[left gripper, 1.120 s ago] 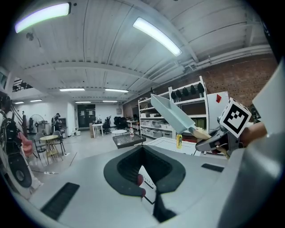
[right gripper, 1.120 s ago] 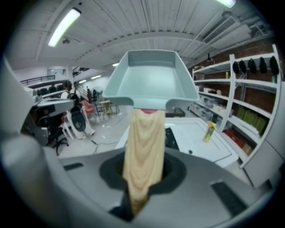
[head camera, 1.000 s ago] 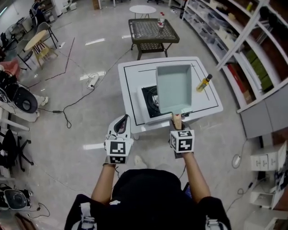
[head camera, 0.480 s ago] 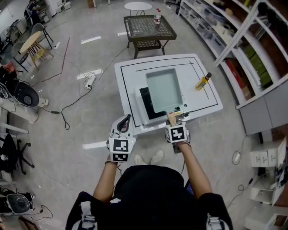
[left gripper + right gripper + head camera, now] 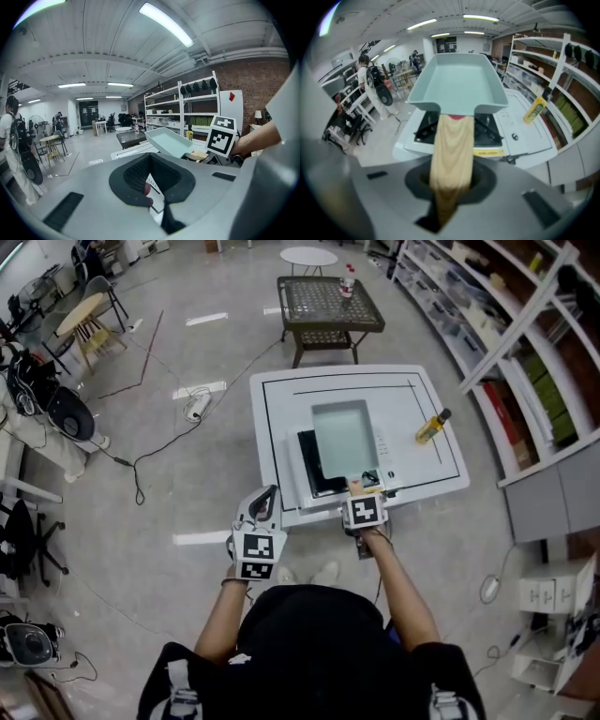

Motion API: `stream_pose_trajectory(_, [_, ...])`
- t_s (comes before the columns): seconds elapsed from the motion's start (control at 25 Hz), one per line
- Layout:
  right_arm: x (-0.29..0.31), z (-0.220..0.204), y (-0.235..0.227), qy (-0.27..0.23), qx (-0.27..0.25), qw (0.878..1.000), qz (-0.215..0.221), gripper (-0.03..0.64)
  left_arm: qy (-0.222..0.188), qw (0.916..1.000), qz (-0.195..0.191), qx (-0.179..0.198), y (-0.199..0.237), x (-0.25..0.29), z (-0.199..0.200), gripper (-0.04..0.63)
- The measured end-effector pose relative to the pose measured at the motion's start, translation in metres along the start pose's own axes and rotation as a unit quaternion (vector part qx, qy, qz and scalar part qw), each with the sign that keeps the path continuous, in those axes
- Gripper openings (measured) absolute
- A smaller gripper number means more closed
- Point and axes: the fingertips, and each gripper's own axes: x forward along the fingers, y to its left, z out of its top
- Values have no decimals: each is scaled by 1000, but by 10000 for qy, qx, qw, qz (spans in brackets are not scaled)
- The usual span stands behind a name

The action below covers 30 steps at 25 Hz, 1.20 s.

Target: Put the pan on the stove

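Note:
A pale teal rectangular pan [image 5: 345, 439] with a wooden handle [image 5: 357, 487] hangs over the stove [image 5: 313, 465] on the white table [image 5: 422, 390]. My right gripper [image 5: 361, 495] is shut on the handle at the table's near edge. In the right gripper view the handle [image 5: 451, 150] runs out from between the jaws to the pan [image 5: 459, 84], above the black burner [image 5: 487, 129]. Whether the pan touches the stove I cannot tell. In the left gripper view the pan [image 5: 168, 140] tilts up at its far end. My left gripper [image 5: 269, 493] is shut and empty, left of the table.
A yellow bottle [image 5: 431, 427] lies on the table's right side. A dark mesh table [image 5: 328, 301] stands beyond. Shelving [image 5: 525, 343] runs along the right. Cables [image 5: 155, 451] trail across the floor at left, with chairs [image 5: 84, 329] farther back.
The pan has come down from a raised position and now hangs lower over the stove. My right gripper moved slightly toward me with it. The left gripper has hardly moved.

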Motion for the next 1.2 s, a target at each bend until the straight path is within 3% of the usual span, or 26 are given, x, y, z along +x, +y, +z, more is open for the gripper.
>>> stream_pose_trajectory(0.12, [6, 0, 4, 33, -93, 9999, 24, 66, 53, 9998, 60, -159, 1, -4, -7, 21])
stream_pose_trajectory(0.28, [9, -17, -5, 463, -149, 9985, -232, 66, 125, 9998, 167, -66, 0, -6, -15, 21])
stream_pose_trajectory(0.48, [16, -19, -8, 562, -70, 9982, -198, 67, -123, 9996, 262, -67, 1, -9, -7, 21])
stream_pose_trajectory(0.8, [18, -25, -8, 775, -138, 9965, -278, 69, -63, 9997, 244, 25, -3, -5, -9, 21])
stream_pose_trajectory(1.2, [12, -16, -1, 681, 53, 9976, 145, 77, -50, 9997, 242, 94, -7, -2, -6, 21])
